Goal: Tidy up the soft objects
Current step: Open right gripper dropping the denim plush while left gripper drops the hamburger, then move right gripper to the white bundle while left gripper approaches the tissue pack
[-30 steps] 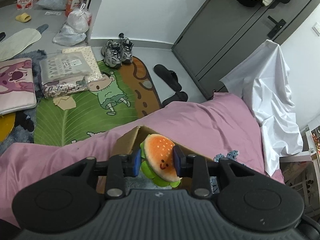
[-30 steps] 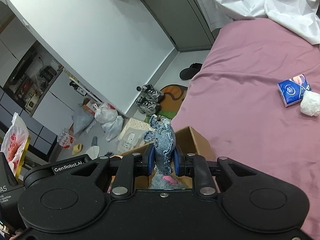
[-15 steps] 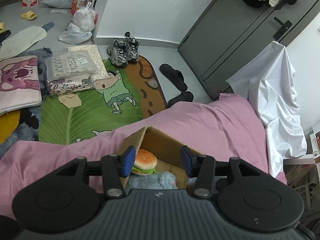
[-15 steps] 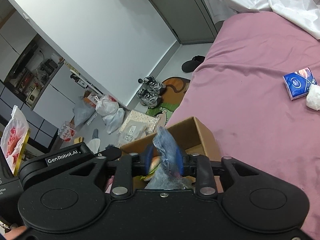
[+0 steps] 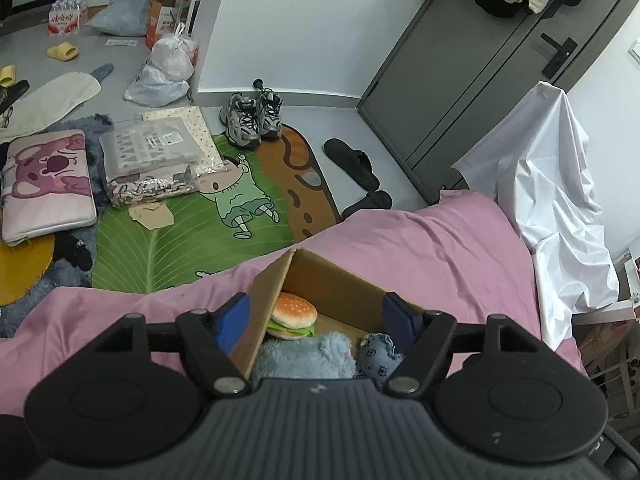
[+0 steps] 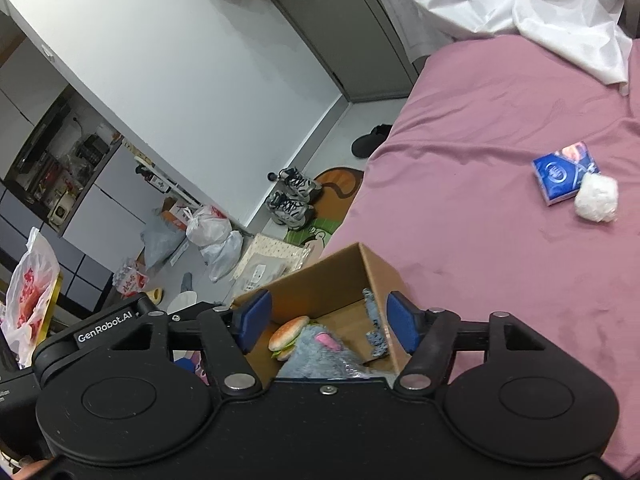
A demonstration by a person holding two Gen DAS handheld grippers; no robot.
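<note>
Both the left gripper (image 5: 316, 318) and right gripper (image 6: 329, 322) hover with fingers spread and empty over the open brown cardboard box (image 6: 320, 288), where the plush hamburger (image 5: 292, 315), fluffy blue-grey toy (image 5: 308, 356) and denim-patterned toy (image 5: 378, 354) lie, a blue tissue packet (image 6: 564, 178) on the pink bedsheet (image 6: 500, 200) at two o'clock.

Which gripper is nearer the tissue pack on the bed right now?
Right. The right gripper hangs open over the box with the tissue pack ahead; the left gripper's view doesn't show it.

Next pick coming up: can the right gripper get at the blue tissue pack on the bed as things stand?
Probably yes. The right gripper is open and empty over the cardboard box, and the blue tissue pack lies on bare pink sheet, only a white wad touching its far side.
</note>
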